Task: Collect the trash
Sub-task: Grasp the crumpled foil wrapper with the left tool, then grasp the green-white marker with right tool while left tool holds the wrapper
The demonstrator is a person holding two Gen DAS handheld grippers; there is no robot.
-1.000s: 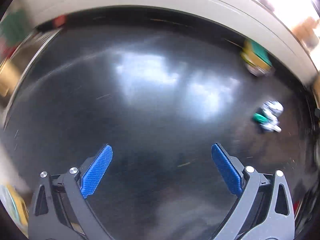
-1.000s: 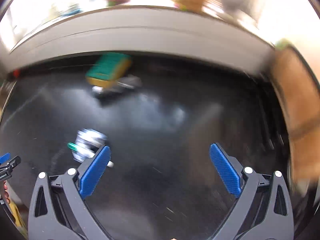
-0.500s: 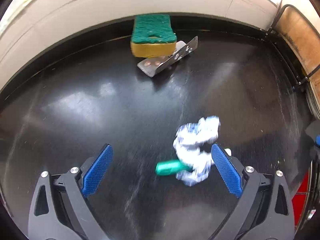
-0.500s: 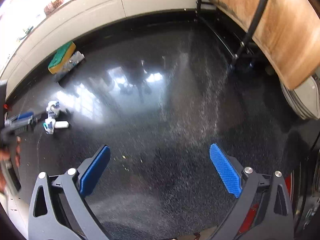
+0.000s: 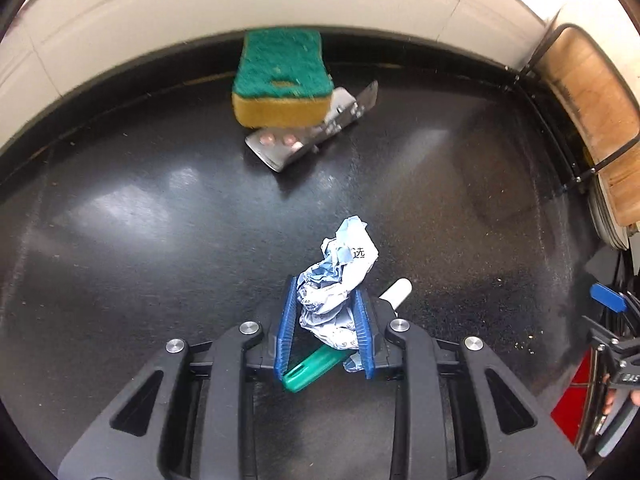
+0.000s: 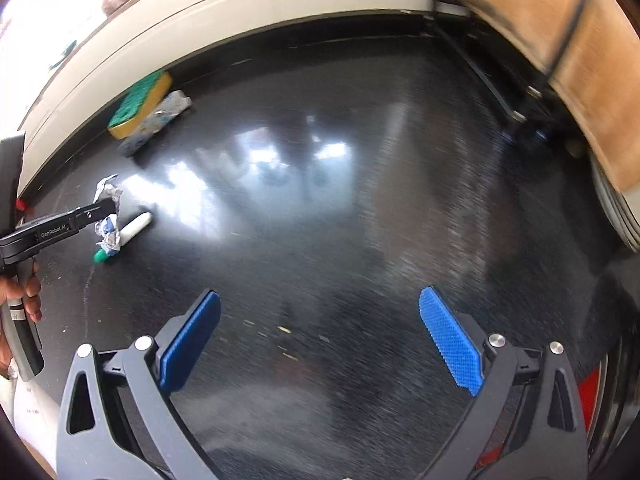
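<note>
Left hand-held gripper (image 5: 325, 320): jaws just drawn in, clenched on the crumpled paper wad (image 5: 340, 284) low on the dark worktop (image 5: 140, 208), pads biting only its lower half. Likely to slip or tear on lifting, or to drag along the green-capped white tube (image 5: 316, 366) lying under the wad. Farther right, sponge (image 5: 282, 76) over blister pack (image 5: 298, 136) uncollected; right hand-held gripper (image 6: 320, 344) spread wide, empty
</note>
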